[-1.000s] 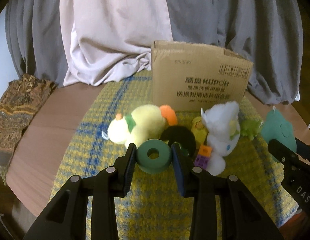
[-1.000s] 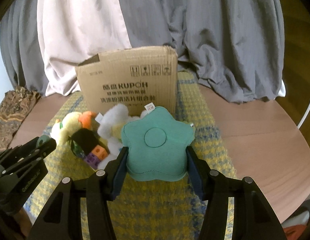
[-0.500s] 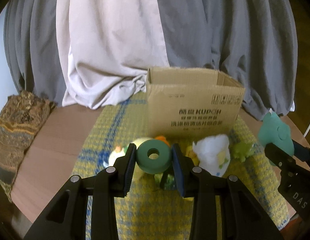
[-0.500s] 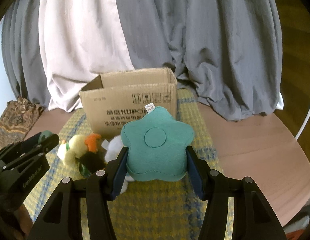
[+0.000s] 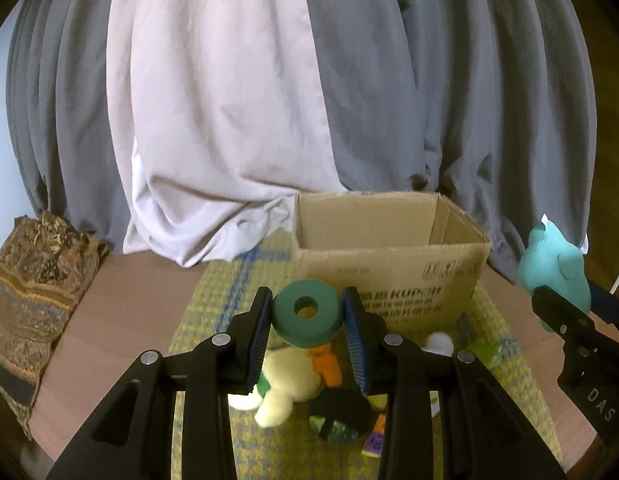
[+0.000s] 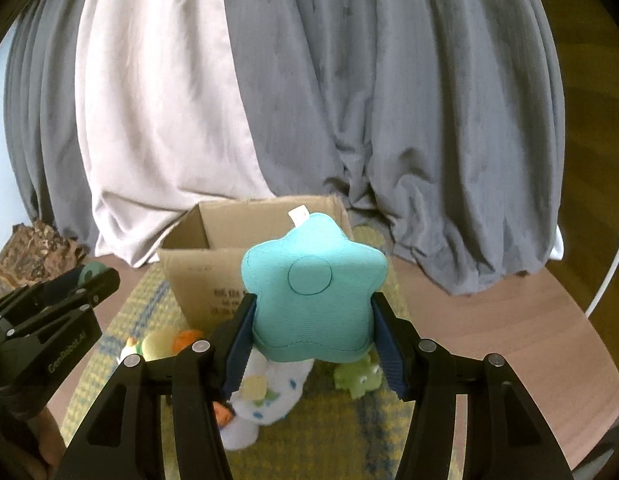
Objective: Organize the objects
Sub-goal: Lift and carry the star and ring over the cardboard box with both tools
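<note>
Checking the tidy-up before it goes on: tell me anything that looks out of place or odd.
Nothing damaged or spilled. The soft toys lie jumbled on the woven mat in front of the open cardboard box, some toppled on their sides, so they are not yet sorted.

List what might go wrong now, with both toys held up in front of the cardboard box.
1. The green ring is pinched only at its rounded edges by the left gripper; it may roll out and fall on the toys below.
2. The teal star cushion in the right gripper is soft and bulky, so it may catch on the cardboard box rim.
3. Both grippers head for one opening and may collide.
</note>
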The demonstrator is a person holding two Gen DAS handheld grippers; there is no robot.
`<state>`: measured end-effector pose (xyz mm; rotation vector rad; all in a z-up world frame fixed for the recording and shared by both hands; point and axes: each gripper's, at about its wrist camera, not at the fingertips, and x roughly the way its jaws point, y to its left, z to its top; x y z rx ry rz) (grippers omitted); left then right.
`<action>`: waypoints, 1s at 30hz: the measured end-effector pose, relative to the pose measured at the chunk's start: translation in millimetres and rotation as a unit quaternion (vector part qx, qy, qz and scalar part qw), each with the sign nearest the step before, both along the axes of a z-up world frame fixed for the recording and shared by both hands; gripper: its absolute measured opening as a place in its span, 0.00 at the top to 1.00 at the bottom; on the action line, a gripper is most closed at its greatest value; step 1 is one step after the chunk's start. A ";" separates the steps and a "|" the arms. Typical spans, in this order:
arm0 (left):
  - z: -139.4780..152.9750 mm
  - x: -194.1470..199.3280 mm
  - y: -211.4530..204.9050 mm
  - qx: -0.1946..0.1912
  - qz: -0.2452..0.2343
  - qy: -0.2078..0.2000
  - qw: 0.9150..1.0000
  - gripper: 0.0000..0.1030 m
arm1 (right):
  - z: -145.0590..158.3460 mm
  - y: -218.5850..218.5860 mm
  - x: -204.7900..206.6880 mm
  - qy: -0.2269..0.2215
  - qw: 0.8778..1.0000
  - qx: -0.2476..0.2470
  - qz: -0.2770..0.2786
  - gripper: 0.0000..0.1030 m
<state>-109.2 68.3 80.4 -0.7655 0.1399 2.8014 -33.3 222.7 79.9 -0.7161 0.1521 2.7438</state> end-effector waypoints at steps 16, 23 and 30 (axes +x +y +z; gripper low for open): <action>21.5 -63.0 21.4 -0.005 -0.022 0.021 1.000 0.66 | 26.0 17.6 -64.6 0.001 1.000 0.007 -0.001 0.46; 20.8 -93.7 30.9 -0.004 -0.023 0.014 1.000 0.66 | 25.3 18.7 -93.8 -0.014 1.000 0.012 0.005 0.46; 21.4 -115.1 38.6 -0.008 -0.040 -0.002 0.999 0.66 | 22.2 28.5 -123.6 -0.034 0.999 -0.006 0.010 0.46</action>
